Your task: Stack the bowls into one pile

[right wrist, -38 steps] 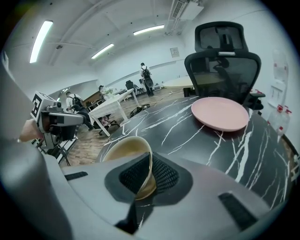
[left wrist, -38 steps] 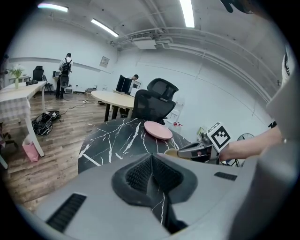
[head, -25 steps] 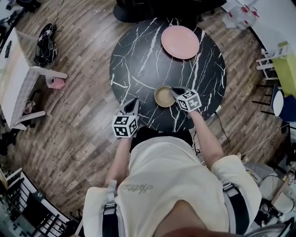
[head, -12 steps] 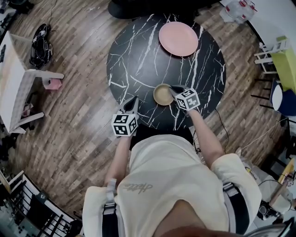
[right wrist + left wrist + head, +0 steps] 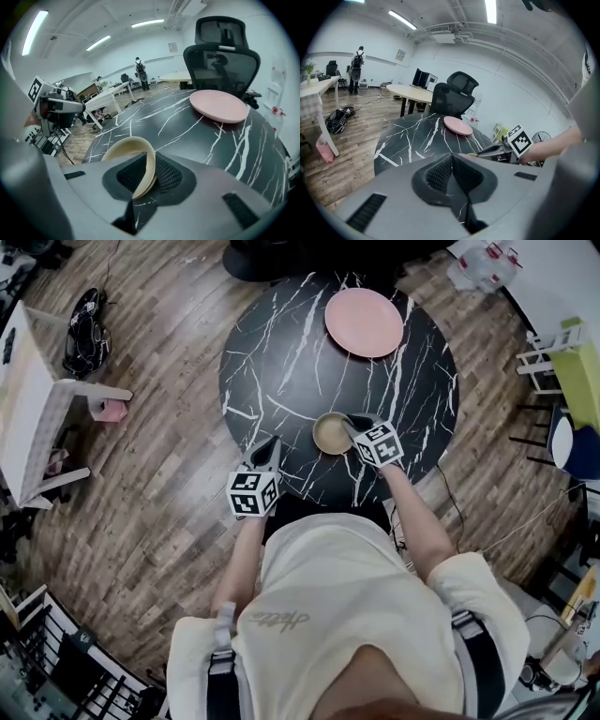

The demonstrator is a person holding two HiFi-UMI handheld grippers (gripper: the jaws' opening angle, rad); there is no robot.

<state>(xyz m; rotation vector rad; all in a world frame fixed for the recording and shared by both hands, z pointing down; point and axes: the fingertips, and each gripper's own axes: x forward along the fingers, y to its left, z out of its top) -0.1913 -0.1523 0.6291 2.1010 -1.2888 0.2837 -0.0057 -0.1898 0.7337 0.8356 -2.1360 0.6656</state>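
A tan bowl point(image 5: 330, 434) sits on the black marble table point(image 5: 281, 362) near its front edge. It looks like one bowl in these views; I cannot tell if another is nested in it. My right gripper point(image 5: 352, 427) reaches its right rim. In the right gripper view the bowl's rim point(image 5: 149, 161) stands between the jaws of this gripper point(image 5: 147, 176), which are opening, with a dark gap on the left side. My left gripper point(image 5: 272, 448) hovers at the table's front left edge, away from the bowl. Its jaws point(image 5: 451, 171) are shut with nothing in them.
A pink plate point(image 5: 365, 322) lies at the table's far side. A black office chair point(image 5: 220, 61) stands behind it. White furniture point(image 5: 37, 399) stands on the wood floor at left, with more furniture and cables at right. A person stands far off in the room point(image 5: 358, 58).
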